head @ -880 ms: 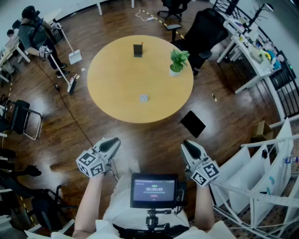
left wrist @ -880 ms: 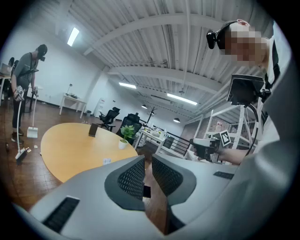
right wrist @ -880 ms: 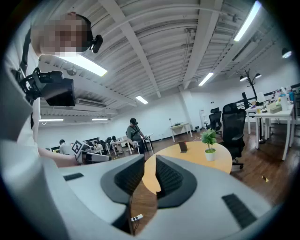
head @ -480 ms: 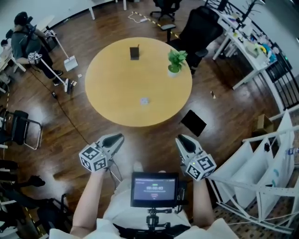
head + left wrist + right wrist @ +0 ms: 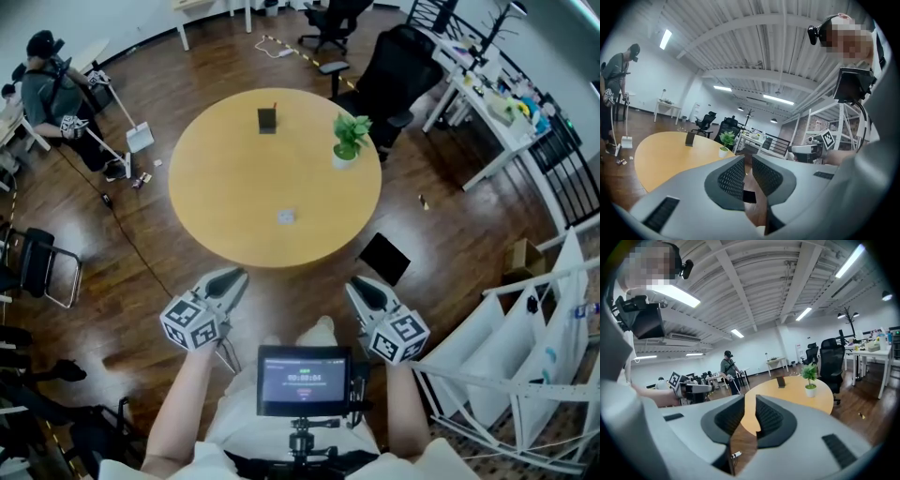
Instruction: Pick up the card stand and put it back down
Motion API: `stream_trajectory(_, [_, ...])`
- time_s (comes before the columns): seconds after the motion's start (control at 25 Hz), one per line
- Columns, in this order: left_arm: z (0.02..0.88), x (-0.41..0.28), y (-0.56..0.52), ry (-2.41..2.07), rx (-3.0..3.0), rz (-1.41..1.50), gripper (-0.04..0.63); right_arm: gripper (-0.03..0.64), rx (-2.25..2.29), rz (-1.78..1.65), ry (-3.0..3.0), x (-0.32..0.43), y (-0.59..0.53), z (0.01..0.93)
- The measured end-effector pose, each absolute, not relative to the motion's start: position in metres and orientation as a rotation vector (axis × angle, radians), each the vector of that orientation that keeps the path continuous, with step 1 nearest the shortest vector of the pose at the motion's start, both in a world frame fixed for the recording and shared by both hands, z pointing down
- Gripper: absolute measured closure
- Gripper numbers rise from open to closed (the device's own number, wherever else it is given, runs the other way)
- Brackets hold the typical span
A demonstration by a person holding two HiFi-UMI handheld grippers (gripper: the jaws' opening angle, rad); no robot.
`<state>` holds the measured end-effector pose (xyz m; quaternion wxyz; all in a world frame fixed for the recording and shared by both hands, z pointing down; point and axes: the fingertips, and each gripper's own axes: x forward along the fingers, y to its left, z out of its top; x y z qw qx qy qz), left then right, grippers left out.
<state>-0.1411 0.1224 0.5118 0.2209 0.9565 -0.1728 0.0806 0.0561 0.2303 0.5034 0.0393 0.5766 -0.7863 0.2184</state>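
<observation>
Head view: dark upright card stand (image 5: 267, 119) at round yellow wooden table's (image 5: 216, 187) far side; left gripper (image 5: 232, 277) and right gripper (image 5: 356, 286), jaws narrowly apart and empty, hang short of its near edge, likely awaiting the reach.

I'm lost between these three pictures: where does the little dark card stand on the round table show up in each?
Head view: card stand upper middle, near the table far edge.
Left gripper view: left of centre, on the tabletop.
Right gripper view: just right of centre.
Shared landmark: the potted plant, right of the stand in all three.
</observation>
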Motion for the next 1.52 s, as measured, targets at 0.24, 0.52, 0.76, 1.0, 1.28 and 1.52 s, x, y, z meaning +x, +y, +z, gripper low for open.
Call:
stream_trajectory(0.24, [0.519,-0.122,0.105,-0.573,2.593,0.221,0.551,0.54,1.693,0.693,-2.43,0.087,0.201,0.516])
stream_trajectory(0.52, [0.53,-0.091,0.081,-0.668,2.527,0.224,0.571,0.54,1.522,0.721,-2.453,0.121,0.144,0.533])
stream_trajectory(0.76, [0.536,-0.07,0.063,-0.769,2.454,0.244,0.571,0.539,1.401,0.762,-2.49,0.149,0.107,0.544])
stream_trajectory(1.0, [0.543,-0.039,0.068,-0.768,2.424,0.276,0.574,0.538,1.327,0.748,-2.529,0.174,0.088,0.55])
stream_trajectory(1.28, [0.551,-0.011,0.08,-0.746,2.414,0.268,0.595,0.538,1.229,0.716,-2.566,0.188,0.078,0.555])
stream_trajectory(1.52, [0.562,0.009,0.09,-0.755,2.348,0.238,0.595,0.538,1.166,0.706,-2.58,0.198,0.077,0.563])
